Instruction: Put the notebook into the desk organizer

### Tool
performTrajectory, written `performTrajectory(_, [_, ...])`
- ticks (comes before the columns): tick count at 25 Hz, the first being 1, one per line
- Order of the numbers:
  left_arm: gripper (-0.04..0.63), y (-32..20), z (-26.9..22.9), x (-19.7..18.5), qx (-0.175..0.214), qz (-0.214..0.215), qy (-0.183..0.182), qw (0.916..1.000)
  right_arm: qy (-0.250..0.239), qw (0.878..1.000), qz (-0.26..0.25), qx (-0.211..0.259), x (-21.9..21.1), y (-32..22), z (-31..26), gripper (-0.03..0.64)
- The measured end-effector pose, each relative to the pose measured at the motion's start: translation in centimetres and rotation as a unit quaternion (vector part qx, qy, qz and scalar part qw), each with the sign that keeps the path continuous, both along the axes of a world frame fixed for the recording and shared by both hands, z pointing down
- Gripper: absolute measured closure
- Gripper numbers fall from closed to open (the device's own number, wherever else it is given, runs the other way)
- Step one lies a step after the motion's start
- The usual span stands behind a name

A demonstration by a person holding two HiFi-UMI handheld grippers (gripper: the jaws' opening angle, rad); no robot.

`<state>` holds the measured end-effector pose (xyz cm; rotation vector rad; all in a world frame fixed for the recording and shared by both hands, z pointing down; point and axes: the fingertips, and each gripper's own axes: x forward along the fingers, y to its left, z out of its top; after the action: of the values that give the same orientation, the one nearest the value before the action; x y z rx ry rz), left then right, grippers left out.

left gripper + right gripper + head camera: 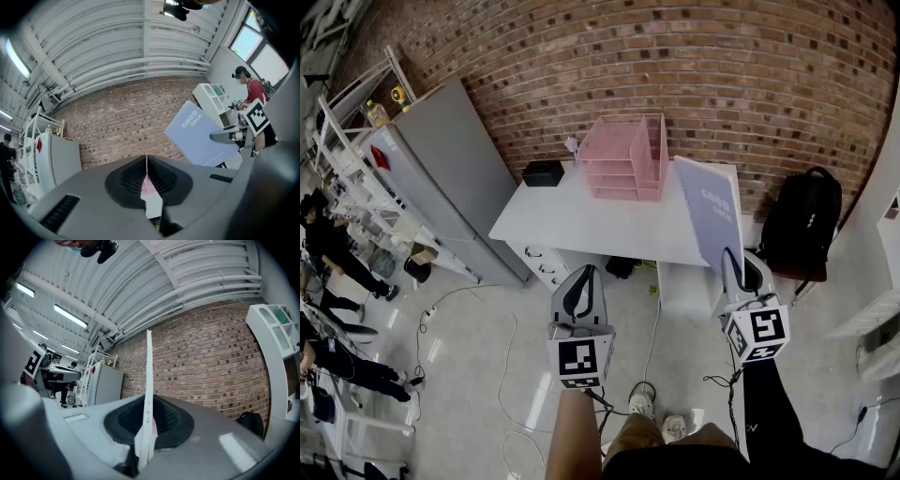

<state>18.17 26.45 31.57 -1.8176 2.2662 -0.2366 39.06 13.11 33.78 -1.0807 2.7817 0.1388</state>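
Note:
A lavender spiral notebook stands upright on edge, with my right gripper shut on its lower part, in front of the right end of the white desk. In the right gripper view the notebook shows edge-on as a thin white strip between the pads. The pink desk organizer stands at the back of the desk against the brick wall. My left gripper hangs in front of the desk, shut with nothing in it. The left gripper view shows the notebook to its right.
A small black box sits at the desk's back left corner. A grey cabinet stands left of the desk, and a black backpack rests on a chair to the right. Cables lie on the floor near my feet.

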Motion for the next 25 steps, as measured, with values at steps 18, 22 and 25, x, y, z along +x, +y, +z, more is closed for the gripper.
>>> performTrajectory(18, [0.591, -0.1, -1.1, 0.2, 0.021, 0.026, 0.001, 0.9994, -0.027, 0.999, 0.019, 0.009, 1.3, 1.1, -1.6, 0.588])
performTrajectory(22, [0.591, -0.5, -0.9, -2.2, 0.028, 0.031, 0.0, 0.9991, -0.024, 0.999, 0.021, 0.018, -1.2, 0.7, -1.8, 0.588])
performTrajectory(25, [0.591, -1.5, -0.6, -4.8, 0.031, 0.04, 0.008, 0.9987, -0.025, 0.999, 0.027, 0.023, -3.6, 0.1, -2.0, 0.588])
